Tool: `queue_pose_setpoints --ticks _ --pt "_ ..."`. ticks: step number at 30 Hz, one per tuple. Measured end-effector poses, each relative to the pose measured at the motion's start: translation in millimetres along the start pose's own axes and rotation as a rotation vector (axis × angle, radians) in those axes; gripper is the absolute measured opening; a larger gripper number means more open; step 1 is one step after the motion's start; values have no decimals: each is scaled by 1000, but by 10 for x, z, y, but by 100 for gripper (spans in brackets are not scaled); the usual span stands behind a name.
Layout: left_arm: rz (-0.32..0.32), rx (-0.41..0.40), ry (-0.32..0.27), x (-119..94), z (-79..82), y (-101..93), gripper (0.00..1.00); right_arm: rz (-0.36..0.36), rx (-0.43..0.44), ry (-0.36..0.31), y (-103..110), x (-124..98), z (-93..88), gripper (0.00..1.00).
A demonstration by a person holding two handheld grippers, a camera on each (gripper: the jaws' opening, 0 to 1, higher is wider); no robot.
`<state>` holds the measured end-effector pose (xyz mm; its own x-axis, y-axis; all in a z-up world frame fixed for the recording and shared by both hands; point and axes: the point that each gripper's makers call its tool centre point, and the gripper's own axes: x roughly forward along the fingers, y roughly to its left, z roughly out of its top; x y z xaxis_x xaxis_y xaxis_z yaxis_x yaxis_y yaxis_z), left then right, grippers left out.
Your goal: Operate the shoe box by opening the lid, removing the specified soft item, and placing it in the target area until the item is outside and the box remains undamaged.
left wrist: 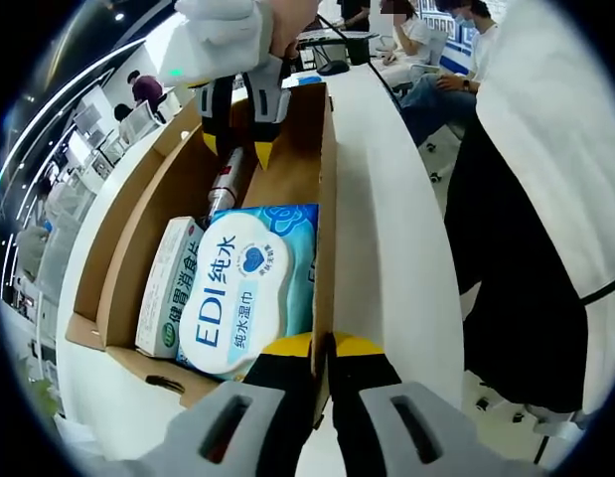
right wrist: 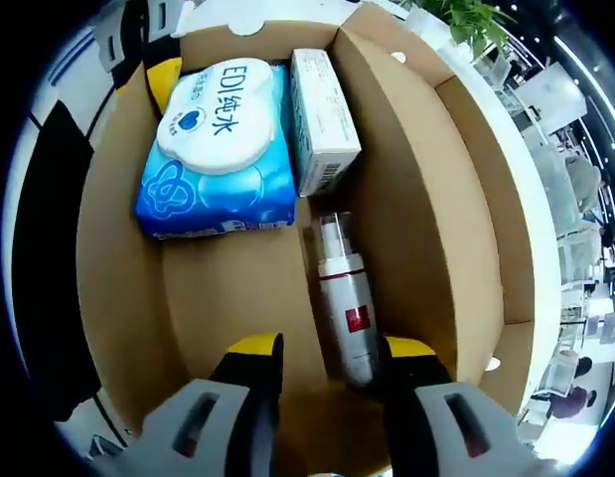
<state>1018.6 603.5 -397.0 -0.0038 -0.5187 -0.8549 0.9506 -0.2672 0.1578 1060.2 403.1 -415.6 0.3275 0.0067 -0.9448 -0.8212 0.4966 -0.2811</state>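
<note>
shoe box (right wrist: 118, 248): cardboard, open | wipes pack (right wrist: 220, 149): blue, flat inside

I am working in an open office or demo hall. Beyond my left claw (left wrist: 322, 363), past the far end of the long white worktop (left wrist: 386, 199), people (left wrist: 441, 60) sit together at a desk with dark equipment (left wrist: 332, 40) on it. Off to that claw's left, more people (left wrist: 143, 87) stand among rows of white desks and chairs (left wrist: 88, 139) under bright strip lights (left wrist: 59, 94). Ahead and to the right of my right claw (right wrist: 329, 363) stands a green plant (right wrist: 466, 20), with more white seats (right wrist: 575, 189) on a pale floor.
</note>
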Motion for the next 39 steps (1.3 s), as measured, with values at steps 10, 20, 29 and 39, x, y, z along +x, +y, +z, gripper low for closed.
queue_pose_setpoints --ticks 10,20,29,39 --pt "0 -2 0 8 -2 -4 4 23 1 28 36 9 -30 36" --pt "1 -3 1 2 2 -5 4 30 44 32 19 24 -65 24" --pt "1 -4 2 13 -10 -2 4 64 155 38 56 -41 -97 18" --pt "-9 -8 6 8 1 -1 4 181 407 62 314 -173 -127 17"
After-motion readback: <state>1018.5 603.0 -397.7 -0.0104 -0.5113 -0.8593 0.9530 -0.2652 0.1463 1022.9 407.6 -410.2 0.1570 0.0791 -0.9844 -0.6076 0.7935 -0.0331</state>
